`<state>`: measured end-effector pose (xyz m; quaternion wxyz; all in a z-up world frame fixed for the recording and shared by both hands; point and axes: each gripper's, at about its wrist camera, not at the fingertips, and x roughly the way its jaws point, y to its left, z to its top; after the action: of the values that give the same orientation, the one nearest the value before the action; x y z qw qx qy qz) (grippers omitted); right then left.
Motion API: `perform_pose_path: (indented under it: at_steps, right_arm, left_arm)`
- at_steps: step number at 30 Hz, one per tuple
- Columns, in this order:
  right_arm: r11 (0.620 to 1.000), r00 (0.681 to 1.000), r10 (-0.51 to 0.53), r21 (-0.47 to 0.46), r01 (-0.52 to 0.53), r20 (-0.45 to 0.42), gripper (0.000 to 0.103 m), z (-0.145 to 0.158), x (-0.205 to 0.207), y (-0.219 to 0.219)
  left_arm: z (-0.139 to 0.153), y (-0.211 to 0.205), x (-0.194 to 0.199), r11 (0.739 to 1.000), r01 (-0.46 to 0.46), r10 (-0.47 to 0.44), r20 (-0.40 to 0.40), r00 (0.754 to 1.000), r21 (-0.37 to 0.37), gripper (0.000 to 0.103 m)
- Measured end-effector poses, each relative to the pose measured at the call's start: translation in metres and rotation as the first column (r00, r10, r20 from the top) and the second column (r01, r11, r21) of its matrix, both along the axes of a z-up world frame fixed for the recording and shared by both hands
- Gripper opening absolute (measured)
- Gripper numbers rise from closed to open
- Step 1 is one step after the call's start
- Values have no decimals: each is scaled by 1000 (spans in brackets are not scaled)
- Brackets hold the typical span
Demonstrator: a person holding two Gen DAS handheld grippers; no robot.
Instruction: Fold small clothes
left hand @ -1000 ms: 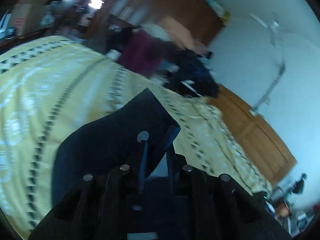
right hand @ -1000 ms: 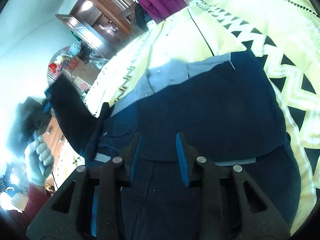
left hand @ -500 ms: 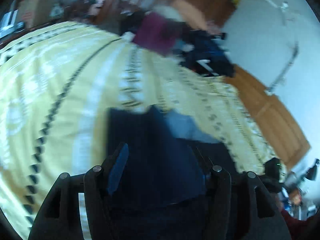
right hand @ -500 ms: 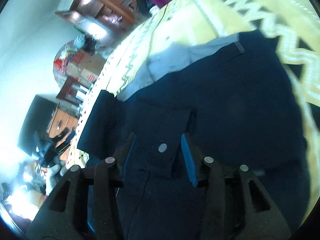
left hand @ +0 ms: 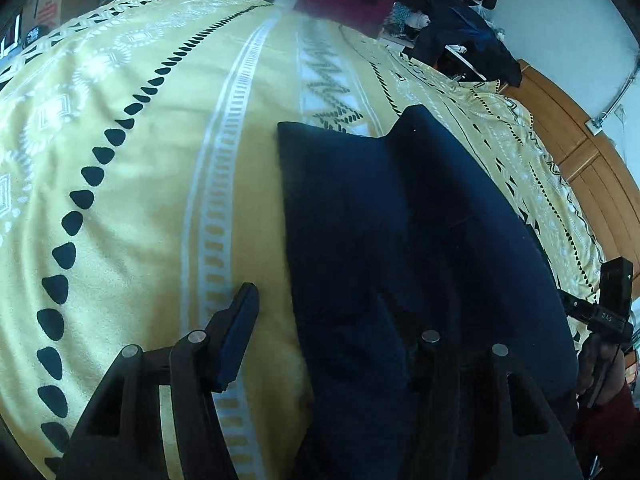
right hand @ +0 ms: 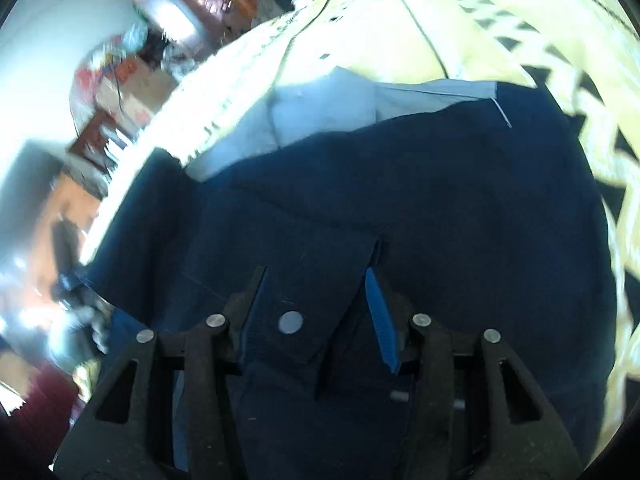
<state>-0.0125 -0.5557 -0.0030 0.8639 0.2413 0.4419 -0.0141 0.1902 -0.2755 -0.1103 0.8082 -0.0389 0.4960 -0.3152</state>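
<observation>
A bed under a yellow patterned bedspread (left hand: 160,168) fills the room, wooden wardrobe doors (left hand: 592,176) at far right beneath a pale wall (left hand: 560,12), clothes heaped (left hand: 460,36) beyond it, cardboard boxes (left hand: 48,4) far left.

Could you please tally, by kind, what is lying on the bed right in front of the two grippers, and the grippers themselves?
Navy garment with pale blue lining: 1
Yellow patterned bedspread: 1
Grippers: 2, the left gripper and the right gripper, both open
Total: 4
</observation>
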Motion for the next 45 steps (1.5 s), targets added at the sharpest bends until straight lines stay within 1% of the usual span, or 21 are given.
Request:
perform_pose_path:
  at_steps: [2,3,6,10,12,14,16,18,22,24,27,29,30,31,32,34,36,38,40,42,45]
  right_arm:
    - [999,999,4,-33,-5,-35,47,-12,10,-2]
    - [1000,999,-2,-29,1,-39,46,-16,13,-4]
    - [1000,999,-30,5,30,-16,48,-19,16,-9]
    - [1000,1000,-25,-8,25,7,49,-23,14,-5]
    - [1000,1000,-25,8,24,19,49,-23,13,-7]
    - [999,999,-28,34,26,29,49,-24,10,-10]
    - [999,999,-20,36,19,29,50,-23,10,-10]
    - [1000,1000,-5,27,4,29,51,-22,12,-8]
    - [1000,999,18,-7,-18,33,49,-22,15,-2]
    - [1000,999,11,6,-11,36,45,-23,13,-4]
    - [999,999,9,30,-10,42,44,-23,10,-7]
    - [999,999,14,28,-15,39,43,-23,12,-6]
    - [1000,999,17,22,-18,35,36,-23,13,-6]
    - [1000,999,21,11,-22,32,25,-22,15,-5]
    - [999,999,34,19,-34,29,2,-21,18,-5]
    - [999,998,45,10,-45,49,1,-12,17,-4]
    - [1000,995,28,1,-28,96,1,8,12,-14]
    - [1000,990,-14,0,14,144,1,31,6,-36]
    - [999,985,-51,-6,53,166,1,46,2,-65]
    - [997,987,-71,-30,76,142,1,46,2,-90]
    - [996,994,-78,-26,80,71,2,27,3,-110]
  left_arm:
    - [-6,-3,2,1000,10,-9,-3,1000,16,60]
    - [-5,-6,1,1000,14,-14,-1,1000,18,60]
    - [-5,-7,2,1000,17,-17,2,1000,21,60]
    - [-2,-17,3,998,30,-31,11,999,61,60]
    - [-1,-21,4,996,27,-28,15,999,91,60]
    - [5,-25,1,990,21,-27,39,999,141,55]
    - [10,-26,-4,983,13,-25,64,998,185,54]
    - [7,-23,-6,971,13,-28,61,998,238,54]
    - [-1,-21,-4,972,22,-37,59,998,233,56]
    - [-3,-23,-3,971,17,-35,71,997,240,56]
    - [-3,-22,-5,971,13,-33,82,996,238,56]
    - [-6,-21,-4,972,14,-34,80,996,236,56]
    - [-7,-20,-3,972,14,-33,78,996,233,56]
    - [-7,-19,-2,974,14,-32,75,997,228,56]
    - [-8,-17,-3,975,13,-30,73,997,223,56]
    - [-8,-17,-3,975,13,-30,72,997,221,56]
    - [-8,-17,-3,974,13,-31,73,997,225,56]
    - [-8,-18,-3,974,14,-31,74,997,227,56]
    - [-7,-16,-3,974,15,-32,74,997,226,56]
    - [-7,-15,-3,975,15,-32,74,997,224,57]
    - [-8,-15,-2,977,14,-30,72,997,215,57]
